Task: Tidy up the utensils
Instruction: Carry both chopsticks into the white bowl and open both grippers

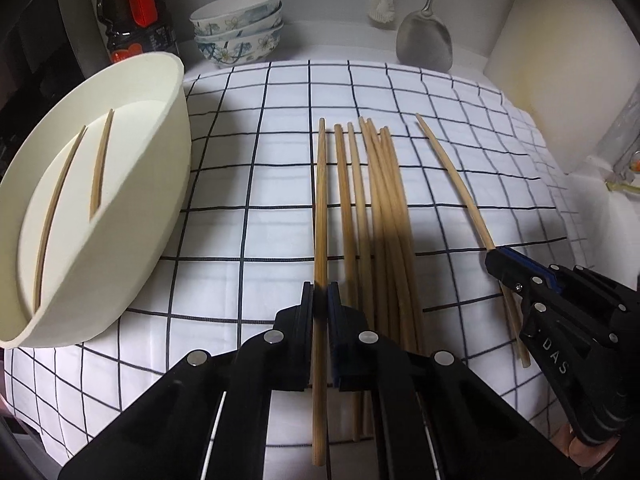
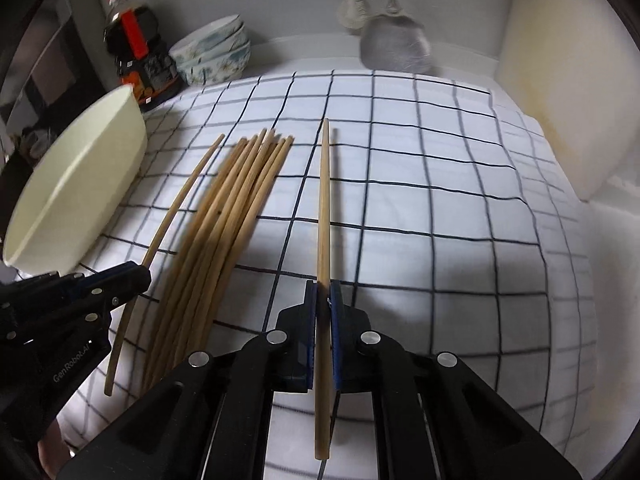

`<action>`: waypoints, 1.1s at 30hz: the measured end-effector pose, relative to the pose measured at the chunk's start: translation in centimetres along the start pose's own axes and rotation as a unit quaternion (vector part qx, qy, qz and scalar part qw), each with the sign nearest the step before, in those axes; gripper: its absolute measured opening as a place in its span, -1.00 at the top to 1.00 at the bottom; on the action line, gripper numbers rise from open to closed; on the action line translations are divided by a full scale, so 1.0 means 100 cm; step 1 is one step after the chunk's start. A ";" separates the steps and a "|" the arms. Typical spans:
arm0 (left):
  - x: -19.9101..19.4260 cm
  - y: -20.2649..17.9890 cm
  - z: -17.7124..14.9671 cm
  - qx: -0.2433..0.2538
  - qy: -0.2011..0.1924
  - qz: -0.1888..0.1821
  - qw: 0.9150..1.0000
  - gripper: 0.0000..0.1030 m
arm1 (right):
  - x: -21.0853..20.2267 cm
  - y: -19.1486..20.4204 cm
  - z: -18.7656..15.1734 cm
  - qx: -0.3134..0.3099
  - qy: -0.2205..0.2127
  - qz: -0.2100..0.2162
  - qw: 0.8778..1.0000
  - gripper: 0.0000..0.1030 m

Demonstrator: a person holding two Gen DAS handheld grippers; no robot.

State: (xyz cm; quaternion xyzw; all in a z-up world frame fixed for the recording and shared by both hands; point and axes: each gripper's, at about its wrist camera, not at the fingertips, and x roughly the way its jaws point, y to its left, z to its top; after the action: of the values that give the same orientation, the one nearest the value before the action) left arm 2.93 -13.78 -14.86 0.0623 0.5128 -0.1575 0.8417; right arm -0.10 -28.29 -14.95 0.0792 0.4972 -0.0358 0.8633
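Two black grippers each pinch one bamboo chopstick: the left gripper (image 1: 320,300) clamps the left-hand stick (image 1: 320,208) beside the loose bundle of bamboo chopsticks (image 1: 380,216). Right gripper (image 2: 323,296) holds the separate stick (image 2: 323,200) over the checked cloth (image 2: 440,220); two more lie in the cream oval tray (image 1: 168,168).

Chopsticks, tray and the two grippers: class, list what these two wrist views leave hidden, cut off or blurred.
- Right wrist view: the white tray shows mainly its outer wall; its contents are hidden.
- Left wrist view: the near ends of the chopstick bundle vanish behind the left gripper.
- Right wrist view: the hanging spatula is motion-blurred.
- Left wrist view: the sauce bottle is cut off by the top edge; its label is too small to read.
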 end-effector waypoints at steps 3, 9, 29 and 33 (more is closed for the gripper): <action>-0.019 0.003 0.002 -0.007 -0.004 -0.011 1.000 0.86 | -0.018 -0.001 0.001 0.013 -0.010 0.002 1.000 0.88; -0.074 0.026 0.009 -0.021 -0.036 -0.017 0.999 0.86 | -0.060 0.018 0.016 0.004 -0.039 0.011 0.999 0.88; -0.128 0.221 0.034 -0.130 -0.078 0.096 0.984 0.86 | -0.037 0.216 0.098 -0.106 -0.040 0.130 0.985 0.88; -0.108 0.244 0.036 -0.132 -0.060 0.085 0.986 0.86 | -0.018 0.241 0.103 -0.112 -0.025 0.129 0.985 0.88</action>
State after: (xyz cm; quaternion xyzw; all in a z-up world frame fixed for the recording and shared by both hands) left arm 9.37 10.42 -5.09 -0.0157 0.4708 -0.0192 0.8819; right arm 11.21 -6.33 -5.88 0.0444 0.4624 0.1296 0.8760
